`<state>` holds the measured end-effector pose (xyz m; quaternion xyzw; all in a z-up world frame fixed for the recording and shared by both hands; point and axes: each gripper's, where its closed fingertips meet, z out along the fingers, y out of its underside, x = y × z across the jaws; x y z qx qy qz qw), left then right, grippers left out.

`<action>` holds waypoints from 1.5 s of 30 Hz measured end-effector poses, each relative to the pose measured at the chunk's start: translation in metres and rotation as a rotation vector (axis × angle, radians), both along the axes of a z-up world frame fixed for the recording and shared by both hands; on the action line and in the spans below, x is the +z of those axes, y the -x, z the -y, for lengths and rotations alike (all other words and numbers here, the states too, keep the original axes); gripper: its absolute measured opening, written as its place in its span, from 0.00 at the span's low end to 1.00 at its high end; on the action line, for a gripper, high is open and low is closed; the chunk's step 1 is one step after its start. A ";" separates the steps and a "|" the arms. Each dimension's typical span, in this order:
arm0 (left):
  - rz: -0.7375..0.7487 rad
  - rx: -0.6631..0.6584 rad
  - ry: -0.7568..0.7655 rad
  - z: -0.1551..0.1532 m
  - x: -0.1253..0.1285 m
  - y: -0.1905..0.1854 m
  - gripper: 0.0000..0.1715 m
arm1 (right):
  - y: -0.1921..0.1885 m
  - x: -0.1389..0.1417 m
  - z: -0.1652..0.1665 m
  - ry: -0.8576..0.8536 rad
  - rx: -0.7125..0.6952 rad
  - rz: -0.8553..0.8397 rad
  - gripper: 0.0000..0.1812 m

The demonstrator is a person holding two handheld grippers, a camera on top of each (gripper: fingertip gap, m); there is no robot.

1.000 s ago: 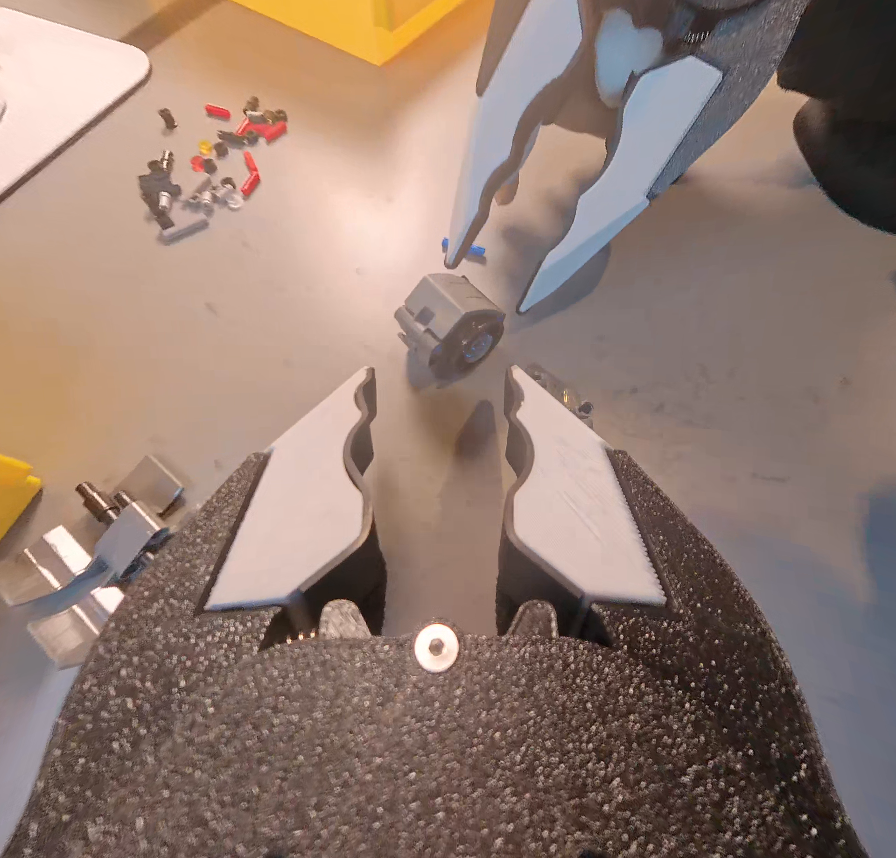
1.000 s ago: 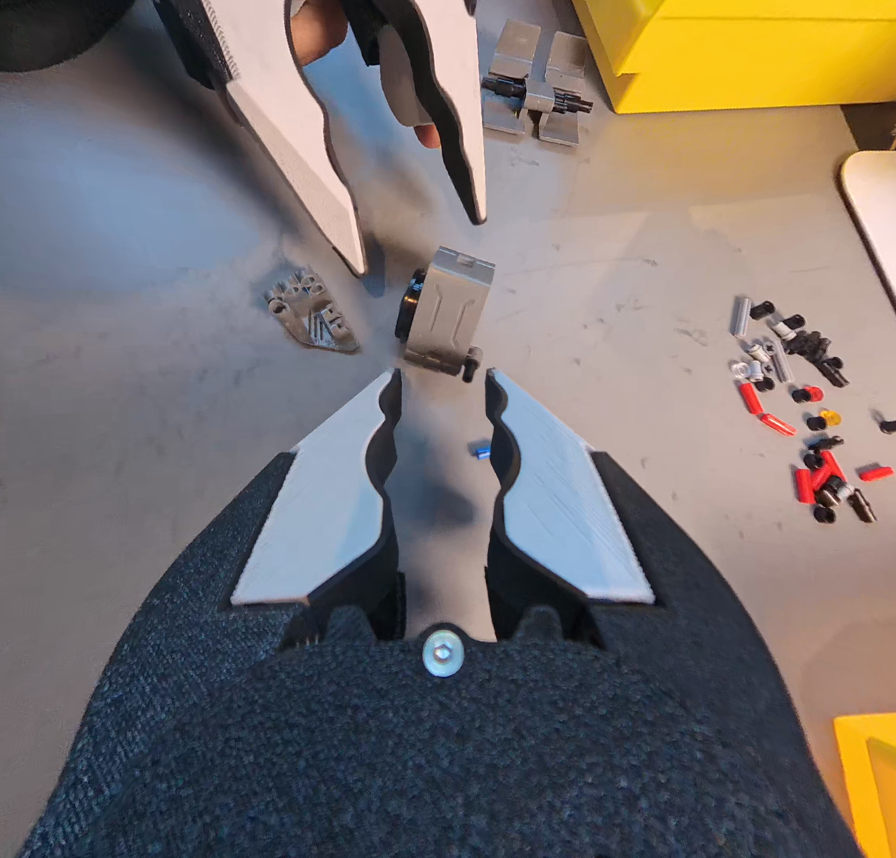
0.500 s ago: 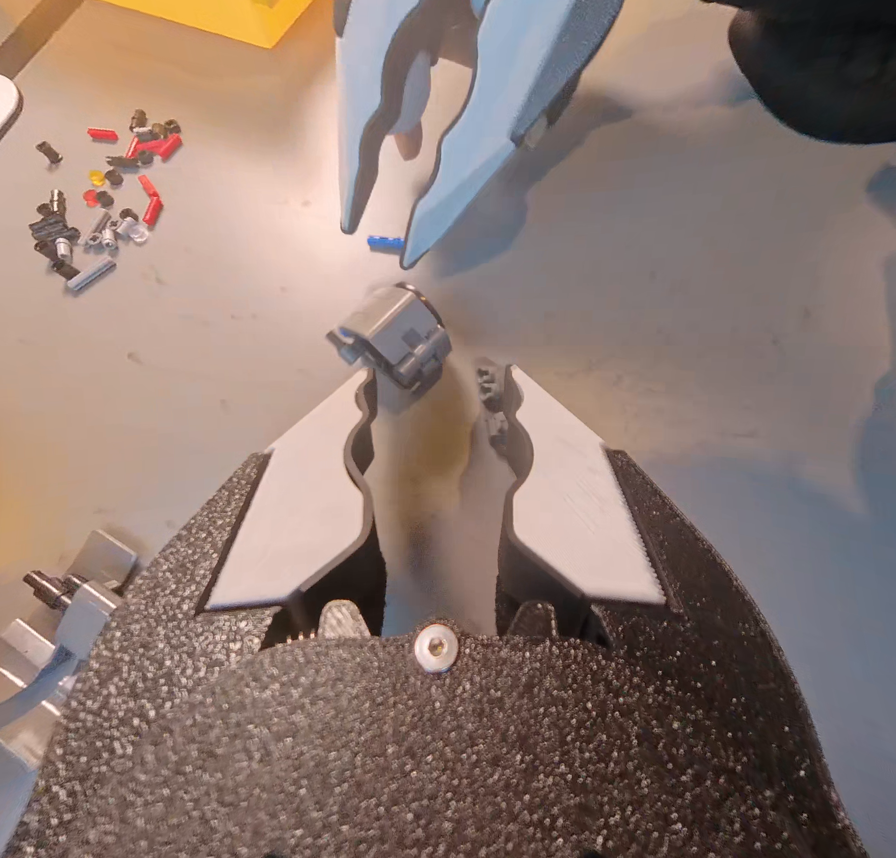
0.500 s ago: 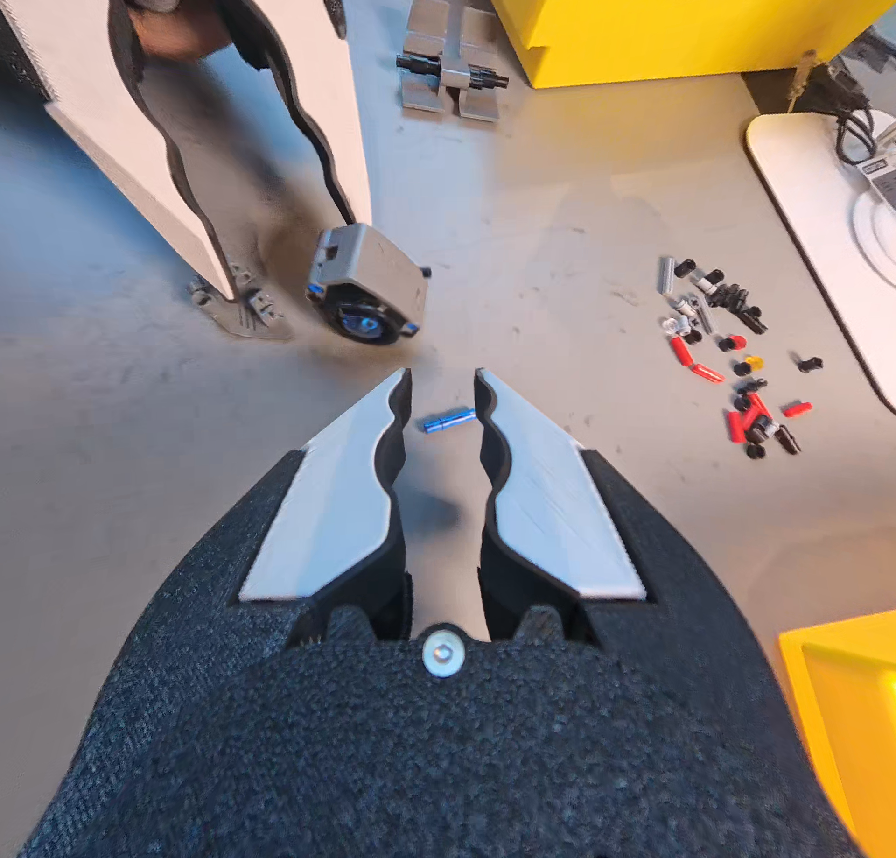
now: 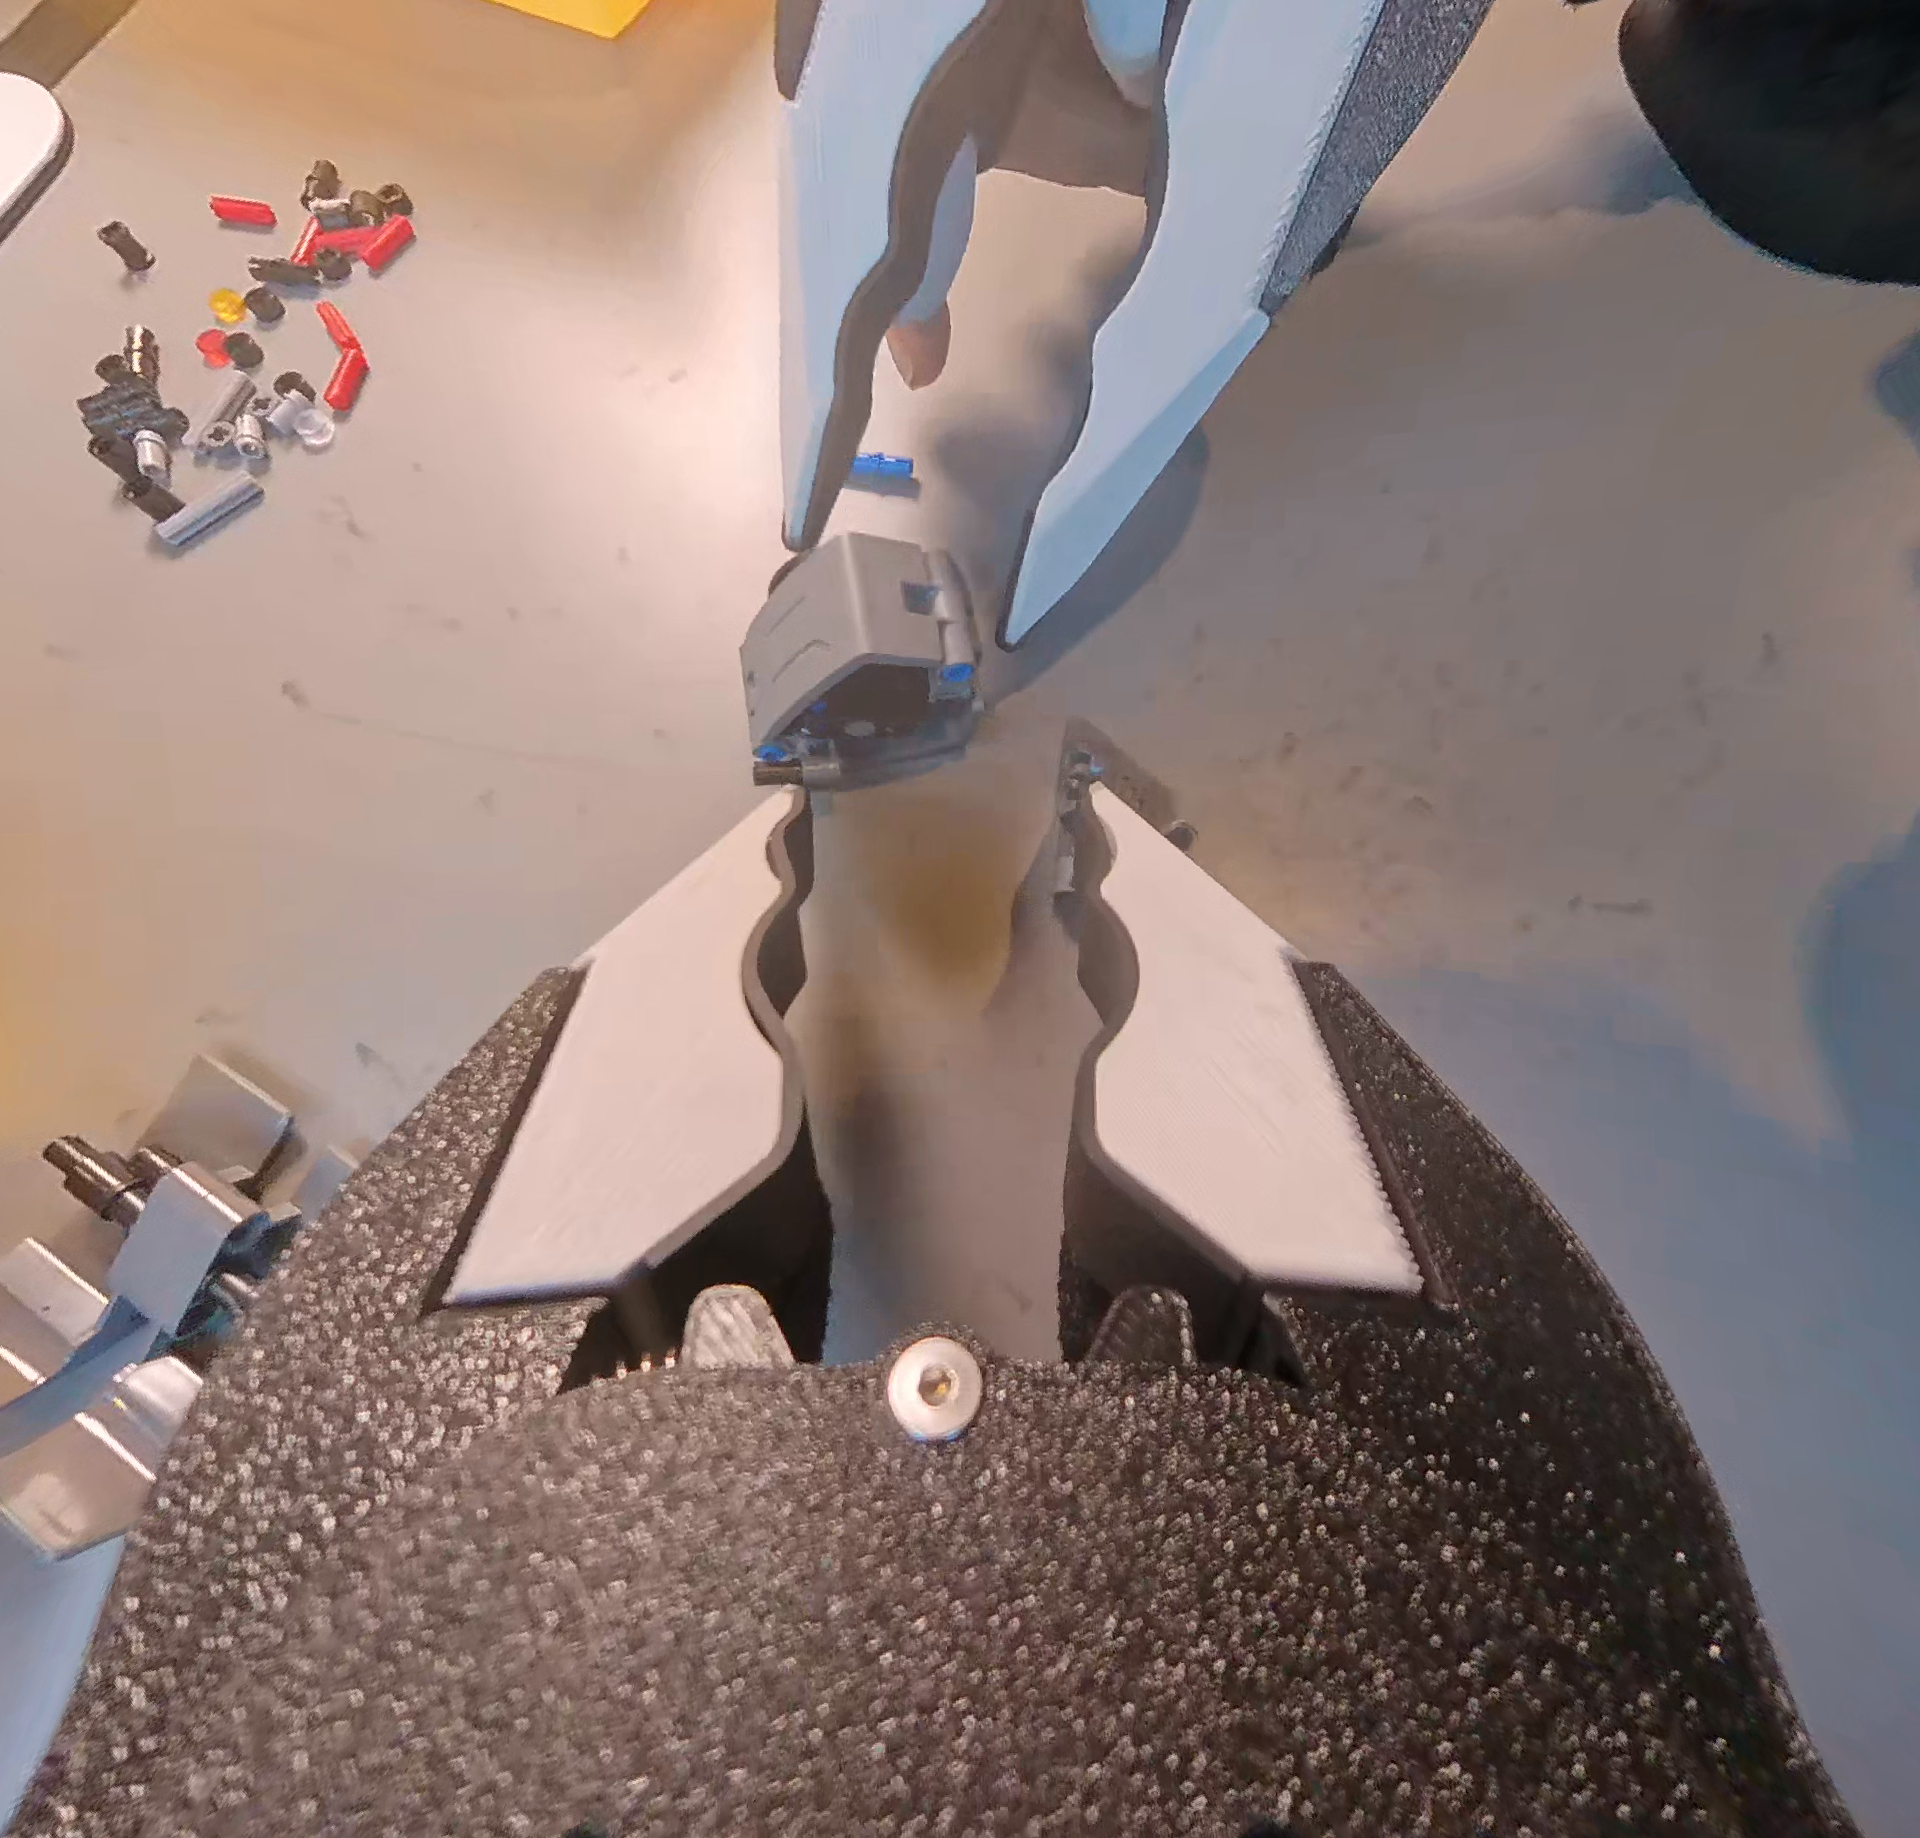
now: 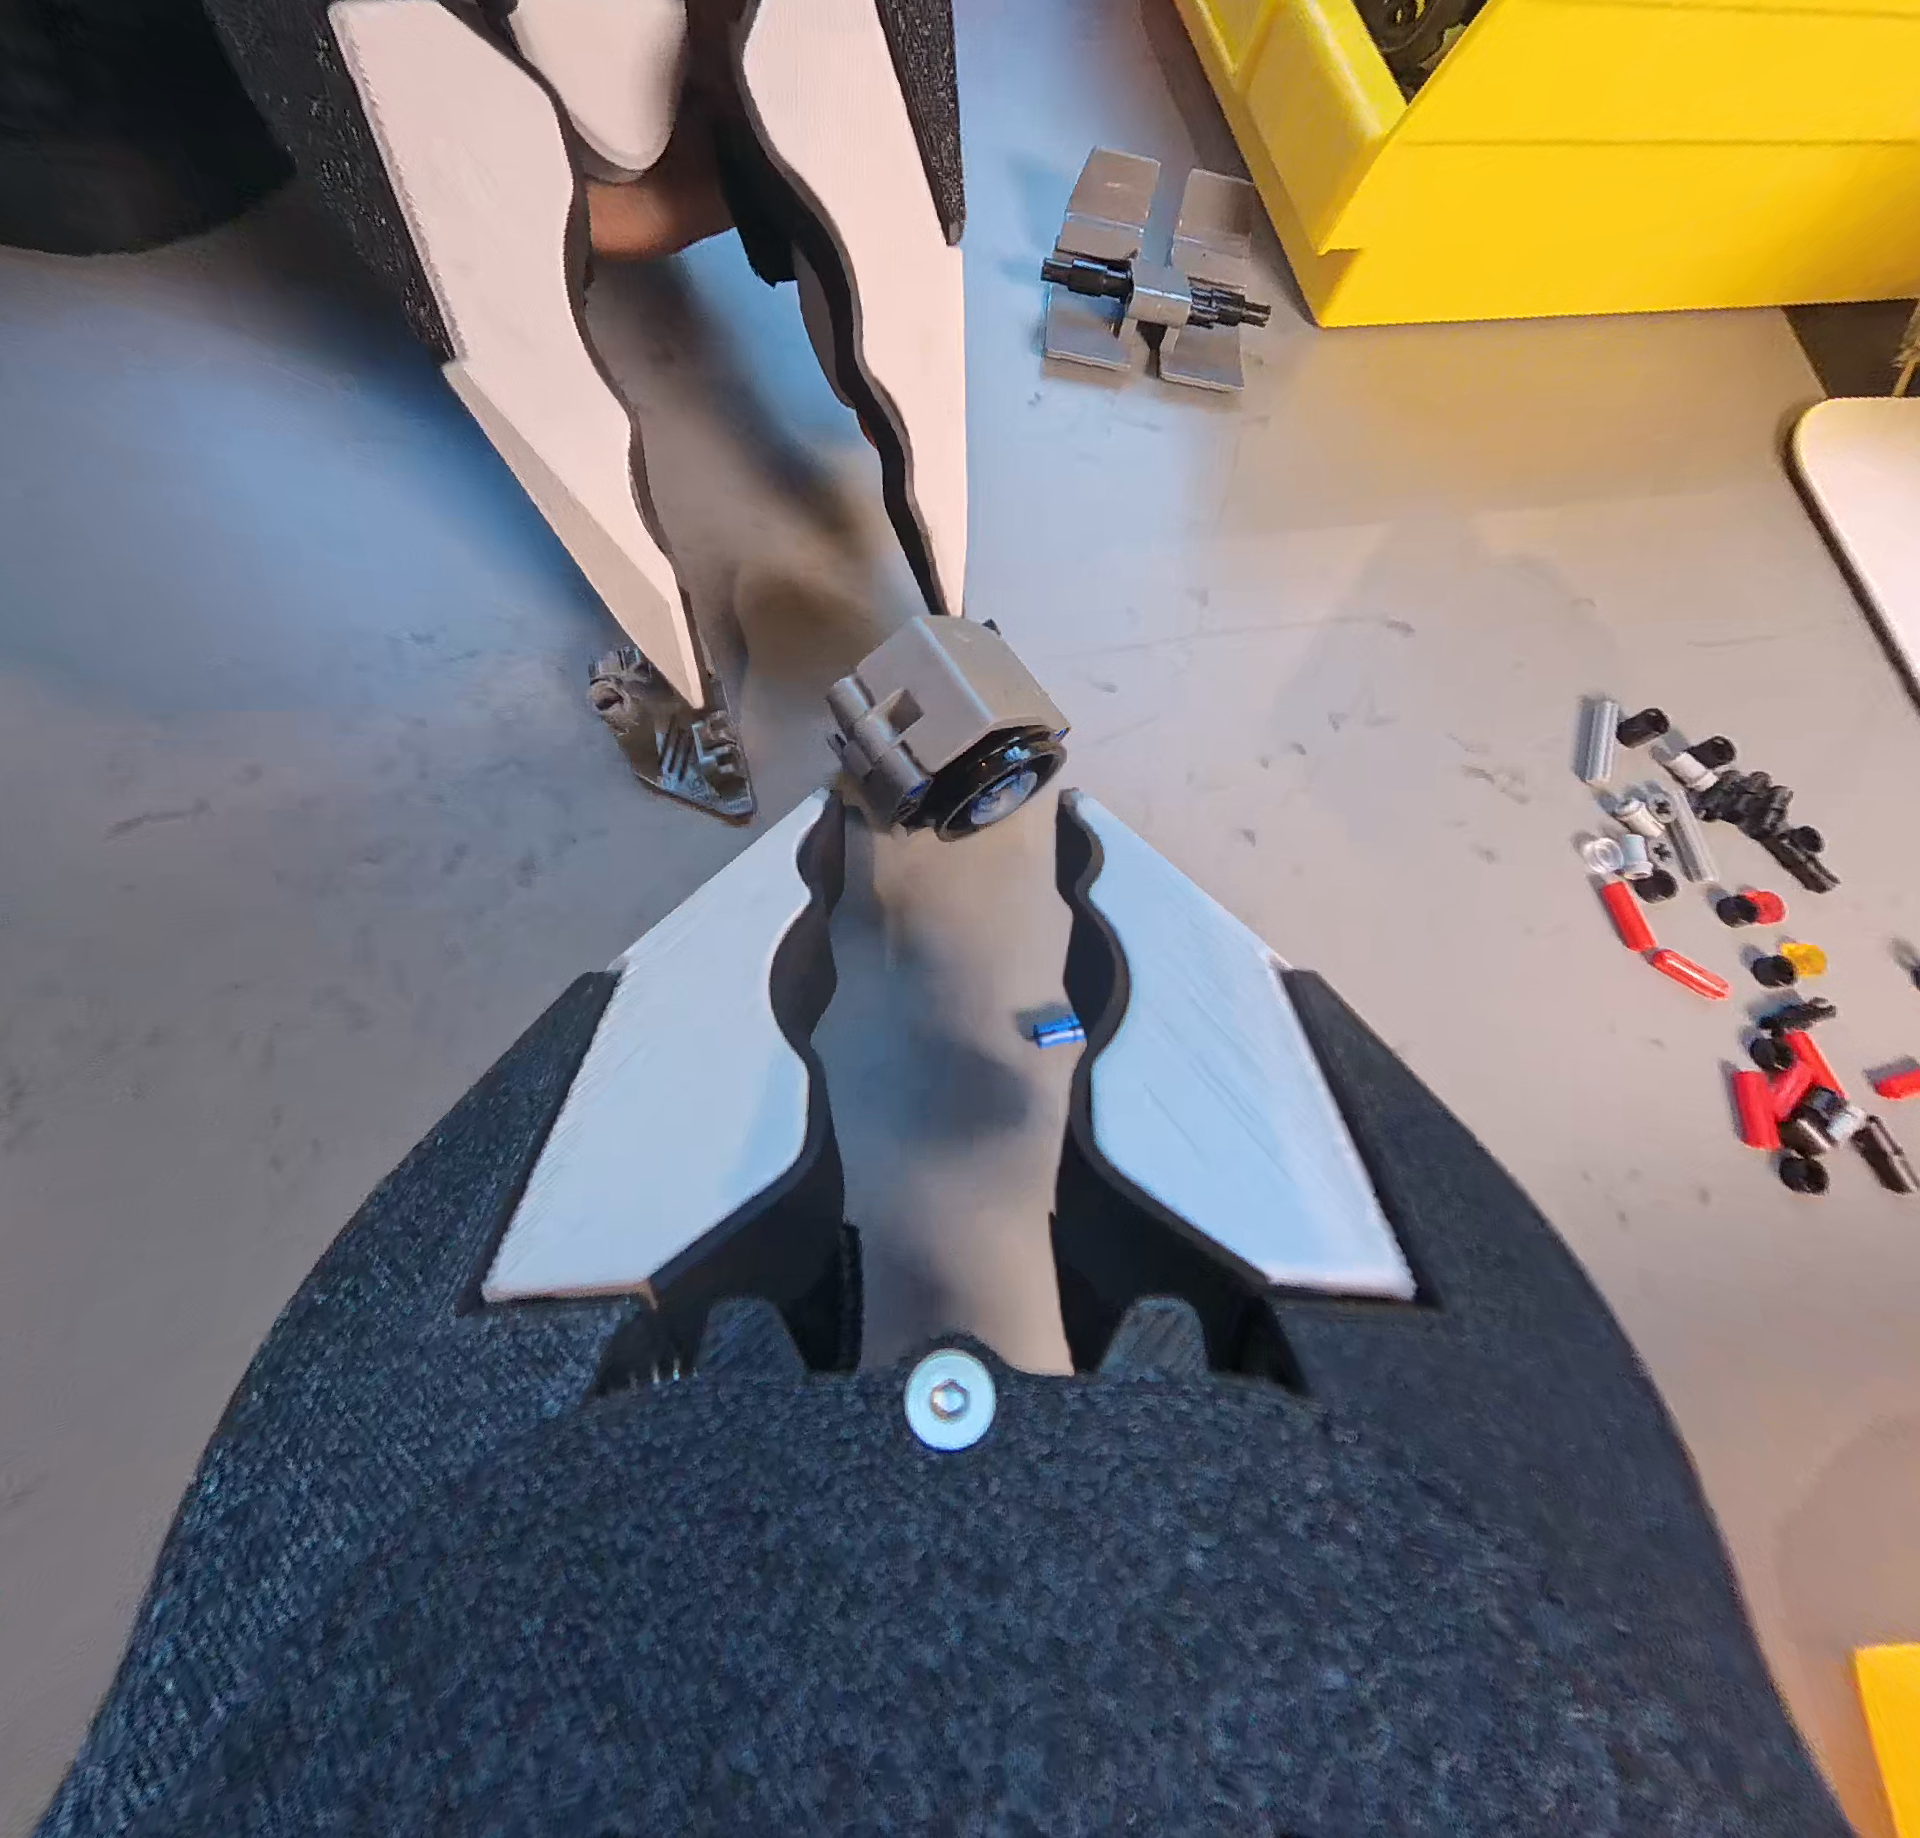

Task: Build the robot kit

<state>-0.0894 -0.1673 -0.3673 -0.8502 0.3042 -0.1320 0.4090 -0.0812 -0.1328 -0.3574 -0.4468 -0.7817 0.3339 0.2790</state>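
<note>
Tabletop (image 5: 416,697): grey and matt, with small scuffs; everything lies on it.
Left tongs (image 5: 940,801): spread wide, pinching nothing. 1 tip stands just at the near edge of the grey block, and the other is over a flat grey lattice piece (image 6: 681,749). I cannot tell if either tip really touches.
Grey block (image 5: 857,645): a small boxy housing with a black round end (image 6: 987,791) and blue pin heads in its corners. It lies tilted on the tabletop, between the 2 pairs of tongs, and none of them grips it.
Right tongs (image 6: 945,801): also spread and empty. The block sits right at the opening, its round end between the 2 tips. In the left wrist view 1 tip meets the block's far corner and the other is just beside it.
Blue pin (image 6: 1058,1028): 1 loose pin lies alone on the tabletop between the right fingers, joined to nothing.
Grey hinged piece (image 6: 1143,292): 2 grey plates on a black axle, well apart from the block, close to the yellow bin.
Loose parts (image 5: 239,334): a scatter of red, black, grey and 1 yellow small connectors lies to the side, unsorted and untouched.
Yellow bin (image 6: 1558,178): at the far edge, with dark gears inside.
White pad (image 6: 1870,541): only its rounded corner shows, beyond the loose parts.
</note>
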 end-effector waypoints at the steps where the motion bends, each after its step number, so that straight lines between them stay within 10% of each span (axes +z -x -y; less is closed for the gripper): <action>1: 0.005 0.004 -0.003 0.000 0.001 0.001 0.29 | 0.000 0.002 -0.001 -0.013 0.002 -0.013 0.24; 27: 0.142 0.159 0.042 -0.007 0.008 0.020 0.17 | 0.006 0.000 0.012 -0.074 0.095 -0.063 0.23; 45: -0.112 0.008 -0.192 -0.014 0.017 0.005 0.09 | -0.003 0.017 0.017 0.123 0.105 -0.061 0.23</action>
